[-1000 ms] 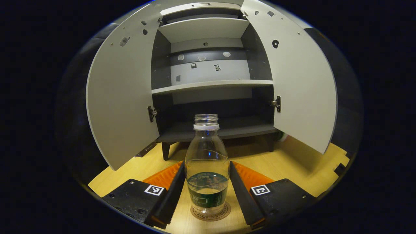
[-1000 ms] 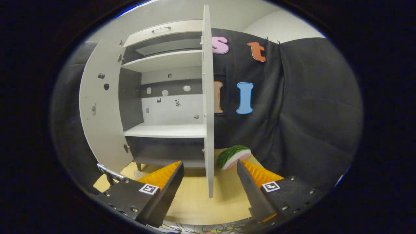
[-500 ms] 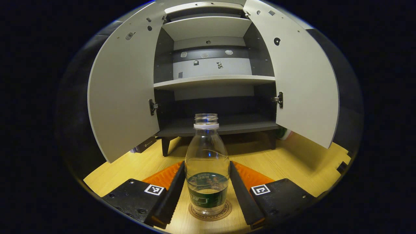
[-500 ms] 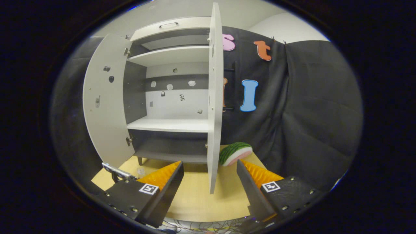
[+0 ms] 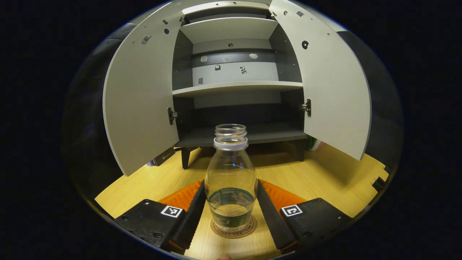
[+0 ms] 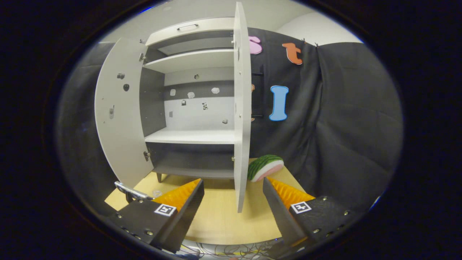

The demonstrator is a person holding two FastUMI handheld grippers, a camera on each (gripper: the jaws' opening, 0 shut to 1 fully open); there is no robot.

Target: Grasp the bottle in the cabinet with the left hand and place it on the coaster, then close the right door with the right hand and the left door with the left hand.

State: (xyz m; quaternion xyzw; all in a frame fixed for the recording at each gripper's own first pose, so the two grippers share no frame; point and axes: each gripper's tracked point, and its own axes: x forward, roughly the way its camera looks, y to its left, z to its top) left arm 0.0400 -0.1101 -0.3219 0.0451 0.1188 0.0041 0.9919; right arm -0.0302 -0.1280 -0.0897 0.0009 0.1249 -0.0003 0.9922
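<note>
Standing on round coaster [image 5: 234, 231]: clear ribbed-neck bottle [image 5: 231, 187], between left claw [image 5: 231, 213] fingers.

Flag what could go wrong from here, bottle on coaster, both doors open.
1. The bottle has no cap and holds some liquid; the left claw flanks it closely on the coaster, so a skewed pull-back could tip and spill it.
2. The right door stands edge-on ahead of the open right claw; a push may glance off the thin edge.
3. The watermelon slice sits just beyond that door.

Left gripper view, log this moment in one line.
clear plastic bottle: on round coaster | left gripper: around bottle | grey cabinet doors: open
</note>
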